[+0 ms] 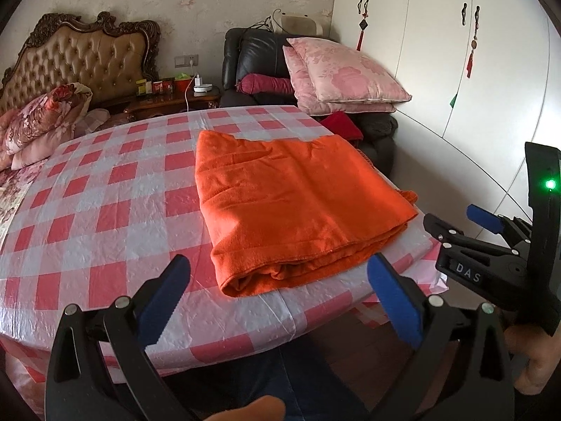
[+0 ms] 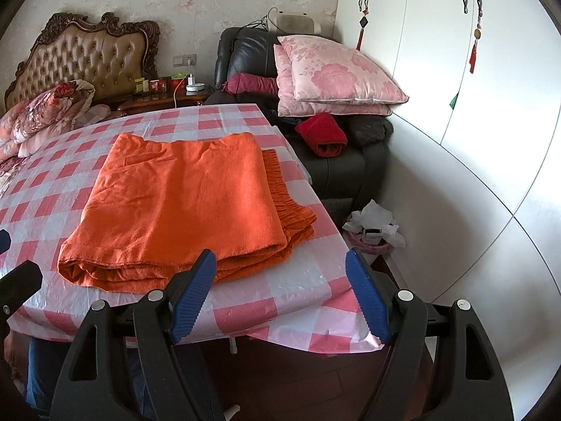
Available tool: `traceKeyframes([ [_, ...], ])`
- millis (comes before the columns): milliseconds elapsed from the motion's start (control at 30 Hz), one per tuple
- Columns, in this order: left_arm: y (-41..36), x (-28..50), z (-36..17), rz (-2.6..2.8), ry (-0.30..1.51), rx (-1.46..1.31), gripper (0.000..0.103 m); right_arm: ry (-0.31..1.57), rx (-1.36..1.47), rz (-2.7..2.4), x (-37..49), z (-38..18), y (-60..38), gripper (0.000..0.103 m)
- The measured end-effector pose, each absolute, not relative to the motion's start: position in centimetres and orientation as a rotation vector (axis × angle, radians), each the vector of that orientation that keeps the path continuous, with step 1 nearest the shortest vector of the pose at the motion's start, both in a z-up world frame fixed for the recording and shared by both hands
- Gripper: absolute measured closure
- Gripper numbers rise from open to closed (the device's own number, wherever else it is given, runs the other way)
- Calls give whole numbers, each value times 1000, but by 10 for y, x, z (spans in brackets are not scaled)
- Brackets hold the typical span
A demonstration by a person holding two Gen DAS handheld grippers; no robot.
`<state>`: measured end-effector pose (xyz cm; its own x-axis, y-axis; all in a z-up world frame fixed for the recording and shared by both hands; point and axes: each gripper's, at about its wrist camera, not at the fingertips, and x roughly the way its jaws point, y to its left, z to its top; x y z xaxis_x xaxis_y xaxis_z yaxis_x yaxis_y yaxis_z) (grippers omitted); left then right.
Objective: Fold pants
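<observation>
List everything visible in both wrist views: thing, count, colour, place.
pants: 1, orange, folded flat on the table, near its right edge
tablecloth: 1, pink and white check, covers the table
headboard: 1, tan tufted, dark carved frame, back left
bedding: 1 pile, pink floral, left
nightstand: 1, dark wood, holds small items
armchair: 1, black leather, back right
pillows: 2, pink floral, stacked on the armchair
wardrobe: 1, white, right wall
bin: 1, pink with white bag, on the floor
left claw: open, empty, before the pants
right claw: open, empty, at the table edge
</observation>
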<state>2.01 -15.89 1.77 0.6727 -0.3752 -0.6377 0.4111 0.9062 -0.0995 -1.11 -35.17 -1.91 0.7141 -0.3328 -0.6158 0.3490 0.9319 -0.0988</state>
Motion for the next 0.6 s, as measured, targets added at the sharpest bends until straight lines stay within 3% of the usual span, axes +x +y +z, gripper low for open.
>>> traceKeyframes([
  [600,-166,39,11,-474,721,24,2,703,24,-388,-8,-28,-352,29],
])
